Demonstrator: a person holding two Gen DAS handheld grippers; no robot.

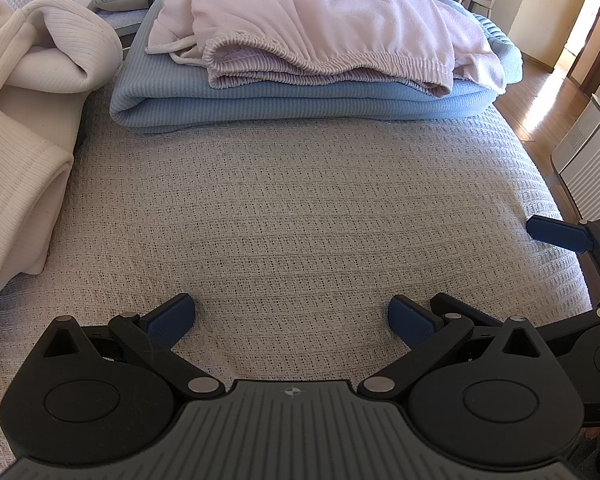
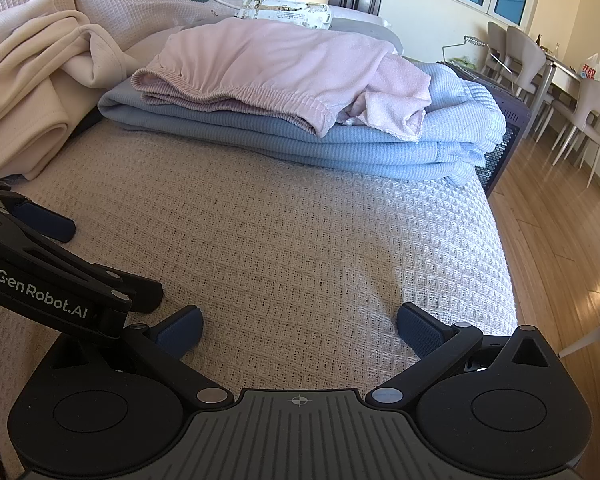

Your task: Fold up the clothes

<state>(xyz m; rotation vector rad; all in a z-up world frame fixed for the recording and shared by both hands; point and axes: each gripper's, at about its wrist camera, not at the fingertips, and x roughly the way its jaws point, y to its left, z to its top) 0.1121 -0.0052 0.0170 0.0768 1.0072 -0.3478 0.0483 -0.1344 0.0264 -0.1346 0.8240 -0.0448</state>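
Observation:
A folded light blue garment (image 1: pixel 300 100) (image 2: pixel 300 140) lies at the far end of the bed. On top of it rests a pale pink garment with an elastic waistband (image 1: pixel 320 20) (image 2: pixel 268 64). A cream ribbed garment (image 1: pixel 28 100) (image 2: pixel 24 80) is heaped unfolded at the left. My left gripper (image 1: pixel 292 320) hovers open over the bare bedspread, nothing between its fingers. My right gripper (image 2: pixel 300 330) is open too, beside it on the right, also over bare bedspread. Each gripper shows at the edge of the other's view.
The waffle-weave bedspread (image 1: pixel 280 220) (image 2: pixel 300 240) covers the bed. Its right edge drops to a wooden floor (image 2: pixel 560 260). A dark heater (image 2: pixel 504 128) stands by the bed's far right corner. Chairs and a table (image 2: pixel 540 68) stand beyond. A white appliance (image 1: pixel 592 152) stands at the right.

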